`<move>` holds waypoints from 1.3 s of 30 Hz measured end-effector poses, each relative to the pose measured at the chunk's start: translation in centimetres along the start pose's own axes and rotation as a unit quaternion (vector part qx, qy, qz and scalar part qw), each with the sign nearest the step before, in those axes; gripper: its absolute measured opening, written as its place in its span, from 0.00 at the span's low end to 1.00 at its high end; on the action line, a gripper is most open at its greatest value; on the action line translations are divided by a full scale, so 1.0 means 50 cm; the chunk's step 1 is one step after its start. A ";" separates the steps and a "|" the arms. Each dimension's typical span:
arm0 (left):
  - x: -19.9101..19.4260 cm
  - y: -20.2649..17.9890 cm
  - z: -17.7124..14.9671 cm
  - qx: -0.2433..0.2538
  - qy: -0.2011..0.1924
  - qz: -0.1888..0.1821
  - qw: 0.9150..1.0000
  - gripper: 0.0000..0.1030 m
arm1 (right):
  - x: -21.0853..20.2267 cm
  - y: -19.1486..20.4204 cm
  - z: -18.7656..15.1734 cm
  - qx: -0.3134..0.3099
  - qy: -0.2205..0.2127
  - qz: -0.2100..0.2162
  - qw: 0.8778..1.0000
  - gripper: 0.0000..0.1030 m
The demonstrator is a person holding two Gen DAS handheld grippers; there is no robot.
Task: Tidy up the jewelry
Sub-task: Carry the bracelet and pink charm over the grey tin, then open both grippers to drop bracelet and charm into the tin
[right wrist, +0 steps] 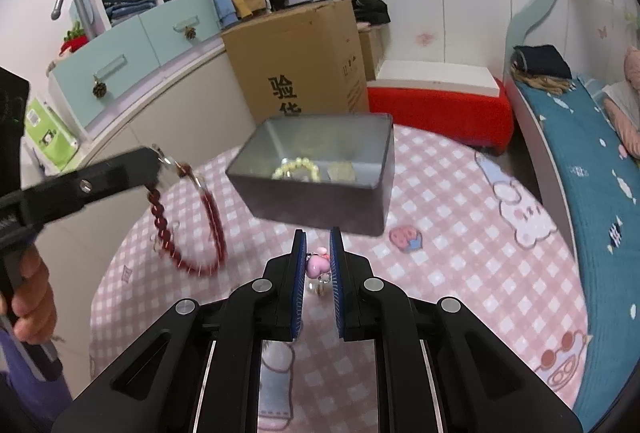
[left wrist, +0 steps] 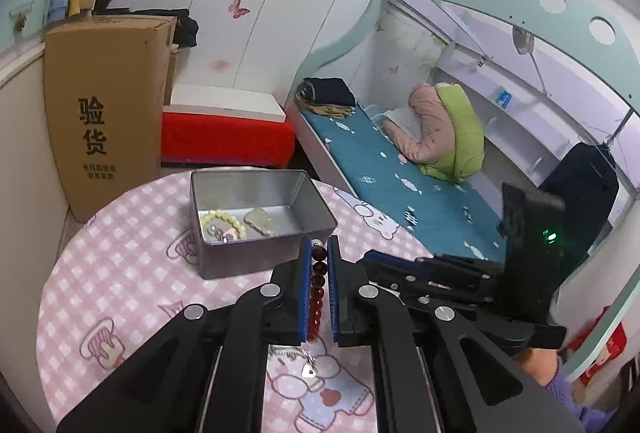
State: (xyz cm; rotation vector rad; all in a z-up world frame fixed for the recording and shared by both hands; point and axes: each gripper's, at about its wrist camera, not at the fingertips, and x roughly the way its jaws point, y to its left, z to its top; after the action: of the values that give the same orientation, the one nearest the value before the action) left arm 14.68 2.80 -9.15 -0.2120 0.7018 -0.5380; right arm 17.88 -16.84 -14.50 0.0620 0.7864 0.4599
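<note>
My left gripper (left wrist: 319, 253) clamps a dark red bead bracelet (left wrist: 317, 285). My right gripper (right wrist: 318, 253) pinches a pink charm (right wrist: 317, 265). The metal tin (right wrist: 320, 189) sits at twelve o'clock, holding a pale bead bracelet (right wrist: 298, 169).

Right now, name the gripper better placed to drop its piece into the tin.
Probably right: the right gripper, shut on the pink charm, points at the tin just ahead. The left gripper holds the red bead bracelet off to the tin's side.
</note>
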 end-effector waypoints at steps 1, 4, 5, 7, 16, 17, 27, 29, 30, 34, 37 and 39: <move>0.006 0.001 0.007 0.000 0.004 0.000 1.000 0.06 | -0.002 0.002 0.011 -0.002 -0.004 0.000 1.000 0.12; 0.017 0.006 0.032 0.003 0.006 0.000 1.000 0.06 | -0.008 0.008 0.046 -0.009 -0.017 -0.002 1.000 0.12; 0.023 0.007 0.046 0.003 0.005 0.000 1.000 0.06 | -0.010 0.010 0.055 -0.011 -0.021 -0.002 1.000 0.12; 0.029 0.014 0.068 0.000 0.003 -0.005 1.000 0.06 | -0.011 0.015 0.081 -0.015 -0.028 -0.003 0.999 0.12; 0.089 0.053 0.119 -0.006 0.009 0.037 0.999 0.06 | 0.061 0.000 0.144 -0.004 -0.012 0.010 1.000 0.12; 0.101 0.058 0.117 -0.006 0.015 0.039 0.999 0.06 | 0.069 0.000 0.145 -0.003 -0.008 0.010 1.000 0.12; 0.187 0.115 0.083 -0.027 0.071 0.059 0.995 0.07 | 0.171 -0.014 0.125 0.008 0.037 0.011 0.999 0.12; 0.188 0.118 0.082 -0.029 0.069 0.060 0.995 0.07 | 0.179 -0.015 0.121 0.010 0.040 0.010 0.999 0.12; 0.189 0.120 0.082 -0.030 0.070 0.062 0.995 0.09 | 0.183 -0.017 0.121 0.011 0.041 0.009 0.999 0.12; 0.180 0.124 0.086 -0.031 0.058 0.076 0.995 0.34 | 0.195 -0.018 0.122 0.015 0.045 0.010 0.999 0.12; 0.177 0.121 0.086 -0.031 0.060 0.076 0.995 0.34 | 0.199 -0.016 0.119 0.016 0.047 0.011 0.999 0.12; 0.173 0.120 0.085 -0.030 0.060 0.077 0.995 0.34 | 0.198 -0.017 0.117 0.019 0.046 0.014 0.999 0.13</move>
State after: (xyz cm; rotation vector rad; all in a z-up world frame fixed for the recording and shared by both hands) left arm 25.36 3.24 -12.94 -0.1818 0.8439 -0.3854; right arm 28.32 -12.77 -17.16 0.0869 0.8861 0.4776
